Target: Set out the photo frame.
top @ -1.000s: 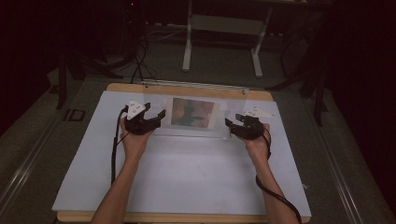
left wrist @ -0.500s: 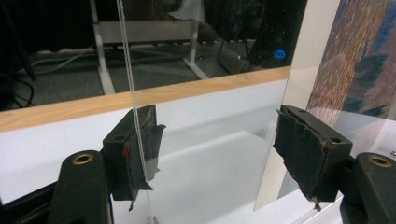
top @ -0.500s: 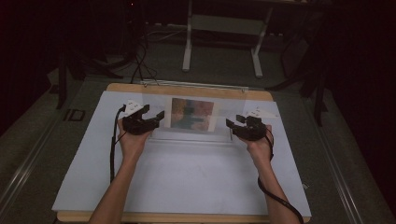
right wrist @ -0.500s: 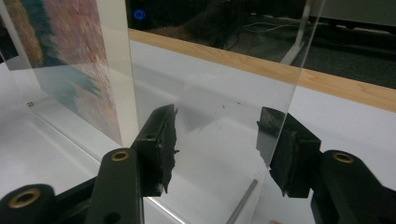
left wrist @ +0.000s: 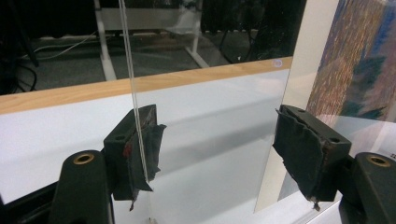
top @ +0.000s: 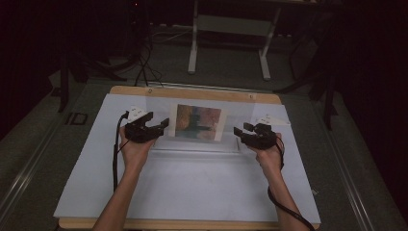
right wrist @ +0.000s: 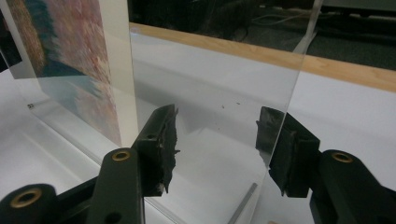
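- The room is dark, and light falls mostly on the table (top: 144, 91).
- The table has a wooden edge and a white sheet (top: 192, 187) on top.
- The floor (top: 231, 67) is grey.
- A white metal stand (top: 230, 29) is behind the table.
- Black cables (top: 144, 67) lie on the floor.

The high view looks forward and down from above the person's side of the table (top: 192, 192), far enough back to take in its whole white top and the dim floor beyond. The left gripper view sits low and close, looking along its jaws at a clear upright panel (left wrist: 205, 93) toward the table's wooden far edge (left wrist: 70, 95). The right gripper view does likewise from the opposite end, probably facing slightly inward. All three share the panel and its picture (top: 198, 122).
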Demonstrator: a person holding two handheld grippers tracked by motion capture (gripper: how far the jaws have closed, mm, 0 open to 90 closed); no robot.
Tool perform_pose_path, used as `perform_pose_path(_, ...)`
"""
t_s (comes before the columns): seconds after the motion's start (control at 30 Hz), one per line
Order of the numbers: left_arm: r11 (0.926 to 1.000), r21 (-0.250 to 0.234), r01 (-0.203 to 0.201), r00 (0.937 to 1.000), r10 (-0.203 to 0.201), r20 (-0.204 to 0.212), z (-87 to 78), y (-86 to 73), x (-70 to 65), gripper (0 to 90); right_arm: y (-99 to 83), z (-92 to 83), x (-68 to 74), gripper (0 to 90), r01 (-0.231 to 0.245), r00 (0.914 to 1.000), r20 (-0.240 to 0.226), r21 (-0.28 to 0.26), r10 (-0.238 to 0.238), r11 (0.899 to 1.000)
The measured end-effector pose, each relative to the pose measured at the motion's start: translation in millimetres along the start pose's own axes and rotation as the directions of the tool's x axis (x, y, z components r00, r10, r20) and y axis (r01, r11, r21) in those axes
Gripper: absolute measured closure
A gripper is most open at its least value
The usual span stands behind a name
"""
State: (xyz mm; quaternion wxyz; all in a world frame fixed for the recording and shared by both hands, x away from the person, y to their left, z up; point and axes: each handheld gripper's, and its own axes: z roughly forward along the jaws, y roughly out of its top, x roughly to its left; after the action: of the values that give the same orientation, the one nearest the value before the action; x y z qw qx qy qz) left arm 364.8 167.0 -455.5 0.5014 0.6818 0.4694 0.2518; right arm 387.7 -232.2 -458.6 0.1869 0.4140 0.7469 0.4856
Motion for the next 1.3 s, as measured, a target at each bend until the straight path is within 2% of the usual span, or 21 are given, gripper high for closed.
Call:
perform_pose_path(0.2,0.9998,0.003,0.022,0.9997,-0.022,0.01,-6.6,-7.5,-3.0,30.5,-1.8,-7.2,5.0,46.8,0.009,1.0,0.0,0.004,-0.009,1.0)
perform_pose_path(0.43,0.9997,0.006,0.025,0.9996,-0.025,0.015,-8.5,-11.6,-4.8,30.6,-6.4,-11.3,8.2,46.9,0.013,0.9999,0.003,0.004,-0.013,1.0)
perform_pose_path(0.77,1.0,0.009,-0.003,0.9999,0.003,-0.01,-14.7,-17.0,-17.6,30.3,-18.8,-15.3,5.7,46.9,0.0,0.9999,-0.013,0.004,0.0,1.0)
perform_pose_path(0.93,1.0,-0.002,0.0,1.0,0.0,-0.007,-17.2,-20.9,-18.2,30.1,-19.8,-17.3,8.4,46.9,0.007,1.0,-0.008,0.007,-0.006,1.0)
perform_pose_path(1.3,1.0,0.007,-0.005,1.0,0.005,-0.002,-21.9,-22.5,-20.4,29.5,-23.4,-22.3,12.7,47.0,0.02,0.9998,-0.009,0.007,-0.02,1.0)
